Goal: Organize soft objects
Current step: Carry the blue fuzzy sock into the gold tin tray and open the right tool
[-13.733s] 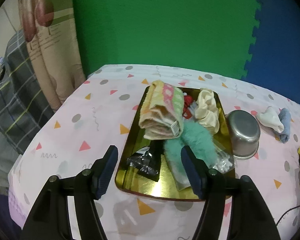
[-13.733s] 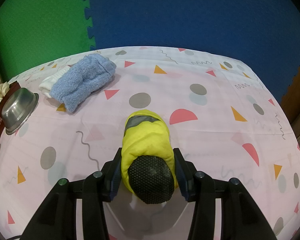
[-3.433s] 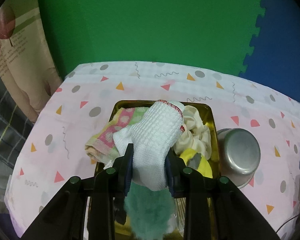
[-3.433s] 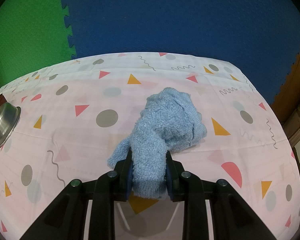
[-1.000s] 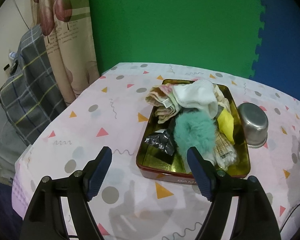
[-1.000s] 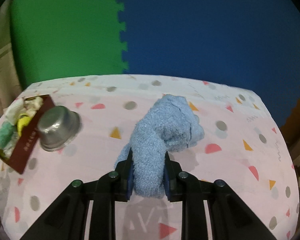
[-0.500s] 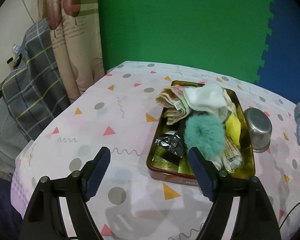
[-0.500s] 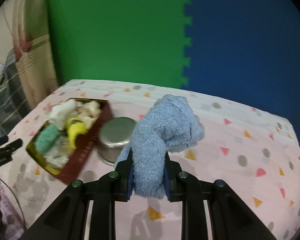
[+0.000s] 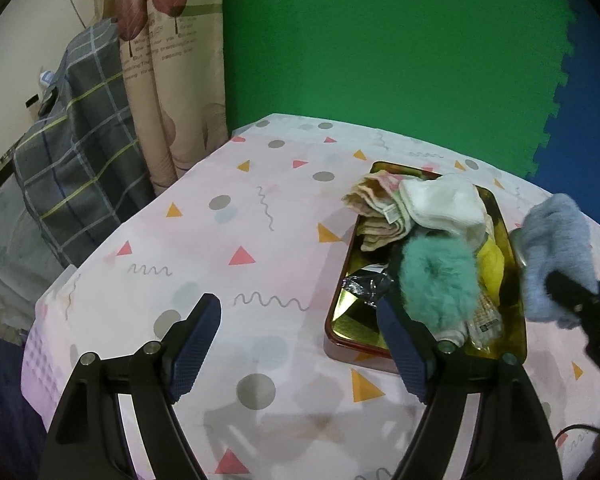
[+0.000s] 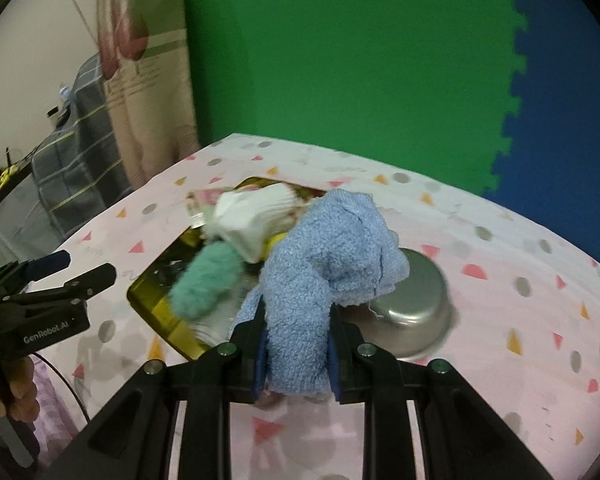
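Note:
My right gripper [image 10: 296,354] is shut on a fluffy blue cloth [image 10: 324,248], held in the air above the table beside the tin. From the left wrist view the same blue cloth [image 9: 556,240] hangs at the tin's right edge. The gold tin [image 9: 350,316] holds a teal furry pompom [image 9: 438,280], a white sock [image 9: 444,204], a folded pink-green towel [image 9: 376,208] and a yellow item [image 9: 492,260]. My left gripper [image 9: 296,344] stands open with nothing between its fingers, over the tablecloth to the left of the tin's near corner.
A steel bowl [image 10: 412,308] sits upside down just right of the tin, partly behind the blue cloth. A curtain [image 9: 172,60] and a plaid cloth [image 9: 80,136] lie off the table's left edge. Green and blue foam mats form the back wall.
My right gripper has carried the blue cloth leftward from the table's right side to the tin, now entering the left wrist view. The left gripper has drifted slightly and stays open.

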Demonstrator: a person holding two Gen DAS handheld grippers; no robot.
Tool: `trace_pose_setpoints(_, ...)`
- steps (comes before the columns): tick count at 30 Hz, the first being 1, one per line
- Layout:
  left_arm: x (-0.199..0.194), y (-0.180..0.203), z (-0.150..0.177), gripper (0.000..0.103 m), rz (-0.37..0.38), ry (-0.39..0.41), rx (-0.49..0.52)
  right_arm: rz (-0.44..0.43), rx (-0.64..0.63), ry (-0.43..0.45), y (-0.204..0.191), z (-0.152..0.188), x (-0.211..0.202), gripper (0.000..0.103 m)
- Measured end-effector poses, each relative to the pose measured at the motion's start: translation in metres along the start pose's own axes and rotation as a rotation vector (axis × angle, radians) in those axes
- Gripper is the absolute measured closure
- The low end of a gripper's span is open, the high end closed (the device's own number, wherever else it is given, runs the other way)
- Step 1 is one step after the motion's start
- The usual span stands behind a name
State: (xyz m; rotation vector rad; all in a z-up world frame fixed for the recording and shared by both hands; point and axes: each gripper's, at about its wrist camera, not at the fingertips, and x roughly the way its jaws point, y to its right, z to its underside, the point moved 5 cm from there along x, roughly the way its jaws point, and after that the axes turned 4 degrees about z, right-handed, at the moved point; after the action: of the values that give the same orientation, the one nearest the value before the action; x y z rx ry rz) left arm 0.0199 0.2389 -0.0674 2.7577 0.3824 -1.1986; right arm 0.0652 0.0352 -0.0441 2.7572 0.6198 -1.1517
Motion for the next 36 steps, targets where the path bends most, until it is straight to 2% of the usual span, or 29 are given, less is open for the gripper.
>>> trace_pose_setpoints(6, 0.001, -0.006, -0.001, 0.025, 0.0, -0.001, -0.02, -0.035, -0.005, -0.036, -0.021, -0.003, 0.029, 0.08)
trace_pose_setpoints(14, 0.001, -0.005, -0.001, 0.025, 0.008, -0.009, -0.024, -0.024, -0.017, -0.062, -0.032, -0.005, 0.06, 0.08)
trace_pose_setpoints(24, 0.001, -0.002, 0.001, 0.025, 0.013, -0.01, -0.022, -0.003, -0.022, -0.064, -0.036, -0.005, 0.071, 0.076)
trace_pose_setpoints(25, 0.001, -0.002, 0.001, 0.025, 0.014, -0.011, -0.023, 0.001, -0.026, -0.065, -0.036, -0.005, 0.07, 0.074)
trace_pose_setpoints(29, 0.0, 0.0, 0.001, 0.025, 0.014, -0.006, -0.019, 0.027, -0.042, -0.053, -0.037, -0.007, 0.062, 0.046)
trace_pose_setpoints(36, -0.001, 0.001, 0.001, 0.025, 0.017, -0.005, -0.018, 0.035, -0.022, -0.023, -0.031, -0.007, 0.039, 0.042)
